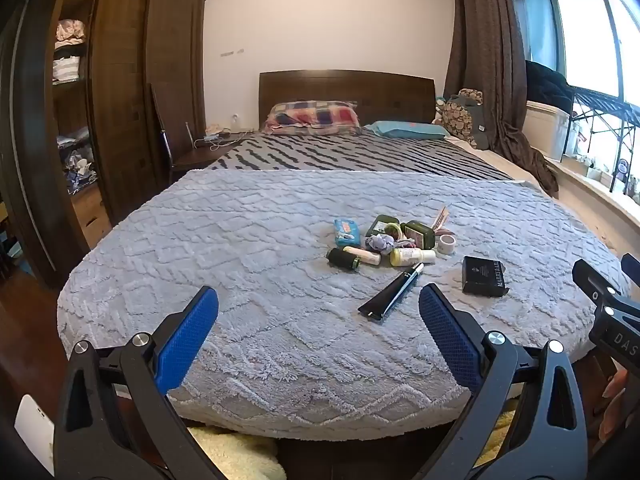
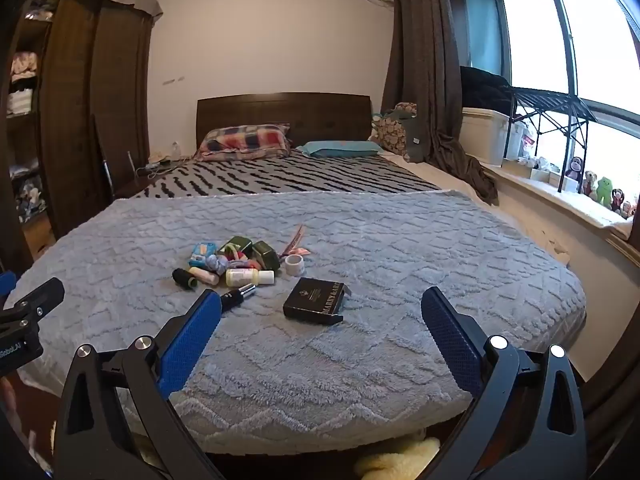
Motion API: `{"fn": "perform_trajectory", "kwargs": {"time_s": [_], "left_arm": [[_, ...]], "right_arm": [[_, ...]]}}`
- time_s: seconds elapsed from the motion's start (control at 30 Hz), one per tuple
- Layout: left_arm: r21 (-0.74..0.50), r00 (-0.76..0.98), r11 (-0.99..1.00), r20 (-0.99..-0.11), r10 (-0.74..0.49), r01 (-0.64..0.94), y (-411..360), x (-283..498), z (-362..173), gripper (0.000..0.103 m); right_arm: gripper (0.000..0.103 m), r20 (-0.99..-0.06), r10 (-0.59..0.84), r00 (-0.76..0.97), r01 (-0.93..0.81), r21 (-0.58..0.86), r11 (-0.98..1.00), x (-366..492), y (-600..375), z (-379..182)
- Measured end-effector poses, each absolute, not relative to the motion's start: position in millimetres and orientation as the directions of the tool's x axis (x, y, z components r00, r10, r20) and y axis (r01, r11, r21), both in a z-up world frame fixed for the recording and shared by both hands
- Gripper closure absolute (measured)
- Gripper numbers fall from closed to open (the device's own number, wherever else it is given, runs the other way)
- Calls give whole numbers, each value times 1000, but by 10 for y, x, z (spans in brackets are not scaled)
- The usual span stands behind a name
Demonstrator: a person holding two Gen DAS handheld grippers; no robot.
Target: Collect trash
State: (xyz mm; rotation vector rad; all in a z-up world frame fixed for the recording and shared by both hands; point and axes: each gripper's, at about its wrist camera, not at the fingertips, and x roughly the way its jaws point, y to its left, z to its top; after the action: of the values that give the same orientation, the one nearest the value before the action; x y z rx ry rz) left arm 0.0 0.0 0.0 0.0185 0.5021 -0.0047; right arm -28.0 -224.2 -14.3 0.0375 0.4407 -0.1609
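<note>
A pile of small items point(image 1: 384, 242) lies on the grey blanket point(image 1: 240, 280): a blue wipes pack point(image 1: 346, 232), green boxes point(image 1: 418, 234), a yellow bottle point(image 1: 408, 257), a dark thread spool point(image 1: 343, 259), a tape roll point(image 1: 445, 243). A black tube point(image 1: 394, 291) and a black box point(image 1: 484, 276) lie nearer. My left gripper point(image 1: 318, 300) is open and empty at the bed's foot, short of the tube. My right gripper point(image 2: 320, 300) is open and empty, with the black box point(image 2: 316, 300) ahead between its fingers. The pile point(image 2: 236, 260) lies beyond.
A dark wardrobe point(image 1: 120, 80) stands left of the bed. Pillows point(image 1: 316, 118) and the headboard are at the far end. A curtain point(image 1: 488, 60), a window sill with stuffed toys point(image 2: 600, 192) and a storage box point(image 2: 486, 134) are on the right. A fluffy yellow rug point(image 2: 400, 460) lies below.
</note>
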Motion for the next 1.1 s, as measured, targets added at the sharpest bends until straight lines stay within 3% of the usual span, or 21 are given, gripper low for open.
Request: {"fn": "perform_trajectory", "kwargs": {"time_s": [1.1], "left_arm": [[16, 885, 1000, -465, -3, 12, -28, -19, 128, 8]], "right_arm": [[3, -401, -144, 905, 154, -7, 988, -323, -2212, -91]]}}
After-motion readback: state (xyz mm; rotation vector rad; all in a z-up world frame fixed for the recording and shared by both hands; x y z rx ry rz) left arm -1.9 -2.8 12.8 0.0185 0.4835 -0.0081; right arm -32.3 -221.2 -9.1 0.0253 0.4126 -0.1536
